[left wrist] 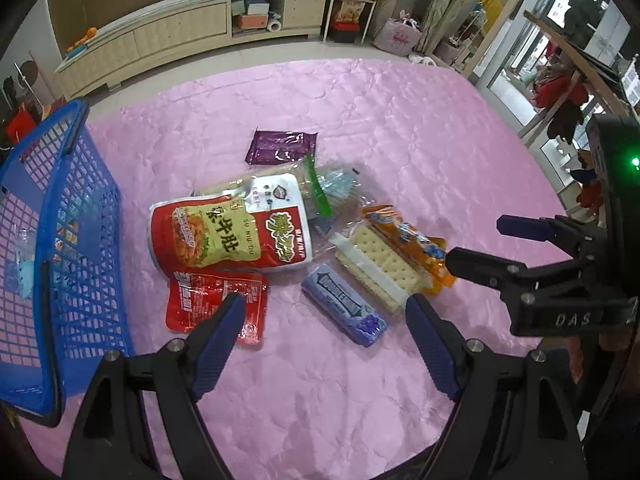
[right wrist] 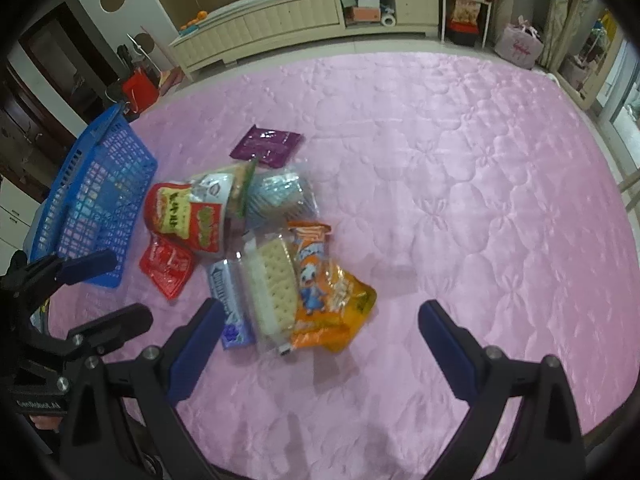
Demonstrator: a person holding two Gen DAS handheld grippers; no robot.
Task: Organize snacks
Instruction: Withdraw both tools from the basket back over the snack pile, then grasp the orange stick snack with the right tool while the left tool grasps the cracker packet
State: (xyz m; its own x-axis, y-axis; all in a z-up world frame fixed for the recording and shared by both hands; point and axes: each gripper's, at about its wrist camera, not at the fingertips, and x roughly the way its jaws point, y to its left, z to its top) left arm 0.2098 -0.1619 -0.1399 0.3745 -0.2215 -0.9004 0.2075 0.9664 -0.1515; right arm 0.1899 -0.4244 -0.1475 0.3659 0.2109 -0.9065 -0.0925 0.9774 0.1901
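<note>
A heap of snacks lies on the pink quilt: a large red-and-white bag (left wrist: pixel 228 232) (right wrist: pixel 188 216), a small red pouch (left wrist: pixel 216 308) (right wrist: pixel 168 268), a purple gum pack (left wrist: pixel 344 308) (right wrist: pixel 228 308), a cracker pack (left wrist: pixel 376 268) (right wrist: pixel 272 280), an orange packet (left wrist: pixel 412 240) (right wrist: pixel 328 292), a clear bag (left wrist: pixel 332 188) (right wrist: pixel 276 196) and a dark purple packet (left wrist: pixel 280 146) (right wrist: pixel 266 146). A blue mesh basket (left wrist: pixel 80 240) (right wrist: pixel 100 200) stands left of the heap. My left gripper (left wrist: pixel 326 320) (right wrist: pixel 124 286) hangs open above the heap's near edge. My right gripper (right wrist: pixel 320 320) (left wrist: pixel 480 242) is open beside it, holding nothing.
The pink quilt (right wrist: pixel 460 200) stretches wide to the right and behind the heap. A small pale blue item (left wrist: pixel 24 272) lies inside the basket. A long cream cabinet (right wrist: pixel 304 12) runs along the far wall, with bags and shelves on the floor at right.
</note>
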